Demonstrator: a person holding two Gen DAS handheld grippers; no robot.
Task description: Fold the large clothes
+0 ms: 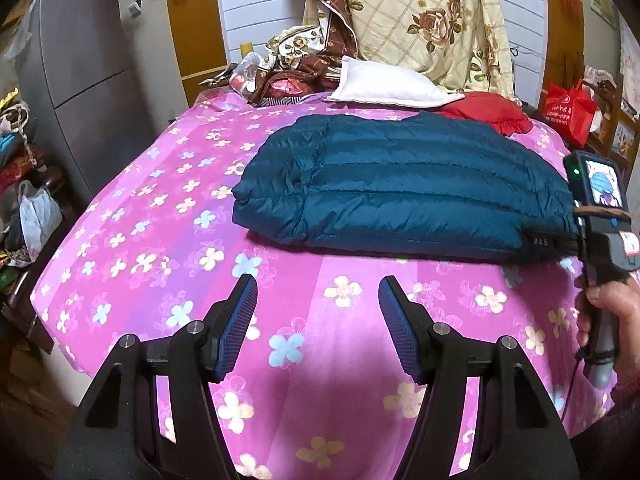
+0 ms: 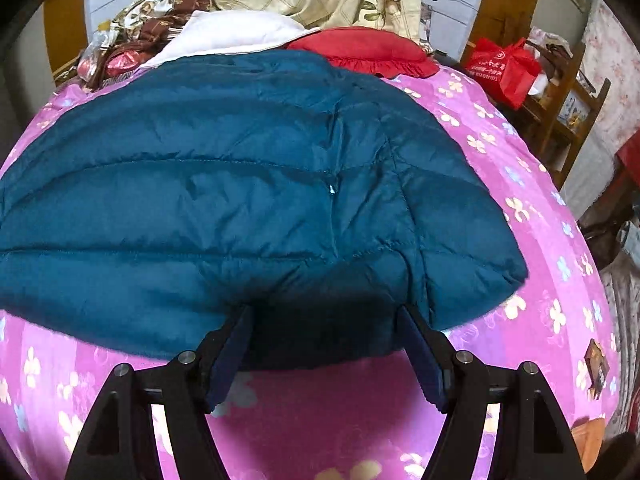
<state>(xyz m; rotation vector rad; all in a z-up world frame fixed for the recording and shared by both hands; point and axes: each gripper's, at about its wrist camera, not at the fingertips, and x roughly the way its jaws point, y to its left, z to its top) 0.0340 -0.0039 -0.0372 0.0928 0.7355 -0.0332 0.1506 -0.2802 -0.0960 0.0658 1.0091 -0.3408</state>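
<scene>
A teal quilted down jacket (image 1: 400, 188) lies folded flat on the bed with the pink flowered sheet (image 1: 160, 216). My left gripper (image 1: 318, 282) hovers open over bare sheet, short of the jacket's near edge, with nothing between its blue pads. In the right wrist view the jacket (image 2: 224, 184) fills the middle. My right gripper (image 2: 324, 312) stands open at its near hem. The hem's dark edge lies between the wide-spread fingers and covers their tips; the pads do not press on it. In the left wrist view a hand (image 1: 608, 304) holds the right tool's handle at the jacket's right end.
A white pillow (image 1: 384, 88) and a red cushion (image 1: 488, 114) lie behind the jacket, with a flowered quilt (image 1: 432, 20) piled against the wall. A grey fridge (image 1: 80, 80) stands left of the bed, a red bag (image 1: 568, 108) on a wooden rack to the right.
</scene>
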